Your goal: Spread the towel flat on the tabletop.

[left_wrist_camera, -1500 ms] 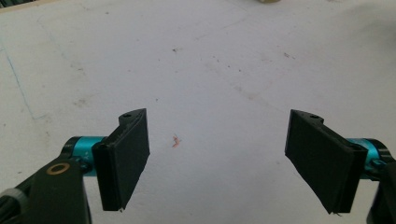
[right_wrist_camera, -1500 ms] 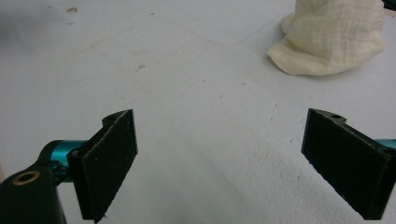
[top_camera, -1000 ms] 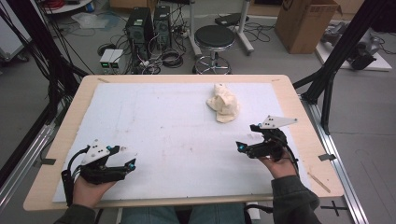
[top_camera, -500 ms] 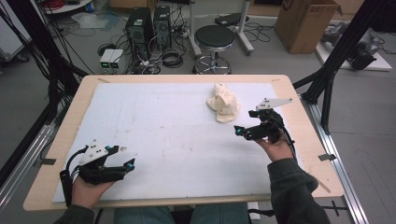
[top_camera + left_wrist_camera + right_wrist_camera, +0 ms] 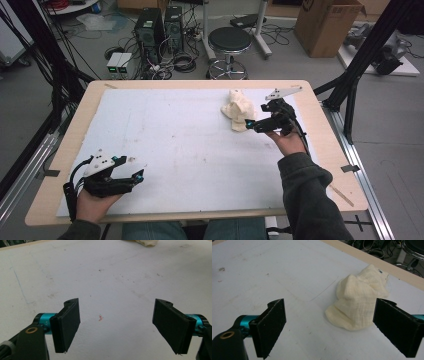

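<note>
cloth (image 5: 146,242) cut by frame top, left gripper view

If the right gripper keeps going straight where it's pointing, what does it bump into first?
Most likely the crumpled cream cloth. The right gripper is open, and the cloth lies just ahead of its jaws, toward the right one, on the white table cover. Nothing stands in between.

Right tongs (image 5: 251,124) jaws wide apart, arm extended forward; left tongs (image 5: 137,175) gaping, held near.

The cloth (image 5: 239,109) lies on the table (image 5: 165,135) at its far right, just left of the right gripper (image 5: 251,124), well apart from the left gripper (image 5: 138,176) at the near left.
</note>
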`<state>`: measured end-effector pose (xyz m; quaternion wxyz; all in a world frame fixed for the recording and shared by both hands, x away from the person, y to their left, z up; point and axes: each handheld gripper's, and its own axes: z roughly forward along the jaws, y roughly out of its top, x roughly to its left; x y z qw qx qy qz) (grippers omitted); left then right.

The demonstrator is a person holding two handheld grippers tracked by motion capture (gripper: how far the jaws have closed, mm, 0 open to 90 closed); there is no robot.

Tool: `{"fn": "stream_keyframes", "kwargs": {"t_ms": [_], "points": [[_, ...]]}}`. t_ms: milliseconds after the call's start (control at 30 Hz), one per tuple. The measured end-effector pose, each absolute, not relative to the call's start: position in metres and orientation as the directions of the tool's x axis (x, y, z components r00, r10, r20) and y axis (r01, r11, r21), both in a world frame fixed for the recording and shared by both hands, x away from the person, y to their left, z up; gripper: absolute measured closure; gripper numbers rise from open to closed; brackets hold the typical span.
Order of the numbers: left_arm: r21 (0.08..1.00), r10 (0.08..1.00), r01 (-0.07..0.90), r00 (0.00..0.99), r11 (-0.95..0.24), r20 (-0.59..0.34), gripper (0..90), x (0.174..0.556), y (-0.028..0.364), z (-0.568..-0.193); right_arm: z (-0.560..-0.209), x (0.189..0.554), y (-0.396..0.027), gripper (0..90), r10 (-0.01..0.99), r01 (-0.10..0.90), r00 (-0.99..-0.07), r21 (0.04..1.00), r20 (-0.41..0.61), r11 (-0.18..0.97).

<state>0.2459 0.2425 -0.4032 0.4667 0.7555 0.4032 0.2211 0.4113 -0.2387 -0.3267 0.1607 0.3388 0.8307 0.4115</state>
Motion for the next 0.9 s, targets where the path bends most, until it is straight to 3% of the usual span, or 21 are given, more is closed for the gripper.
{"fn": "stream_keyframes", "kwargs": {"t_ms": [167,333,900], "points": [[0.884,0.814,0.402,0.58,-0.24,-0.043,22.6,0.246,0.242,-0.403,-0.32,0.423,-0.228,16.6,0.678,0.418,-0.735,0.779,-0.013,0.467],[0.885,0.815,0.4,0.578,-0.237,-0.044,22.6,0.246,0.244,-0.403,-0.317,0.435,-0.22,16.6,0.685,0.413,-0.729,0.786,-0.018,0.46],[0.884,0.812,0.402,0.582,-0.238,-0.046,22.6,0.246,0.244,-0.405,-0.352,0.476,-0.209,32.0,0.752,0.493,-0.659,0.741,-0.026,0.457]]}}
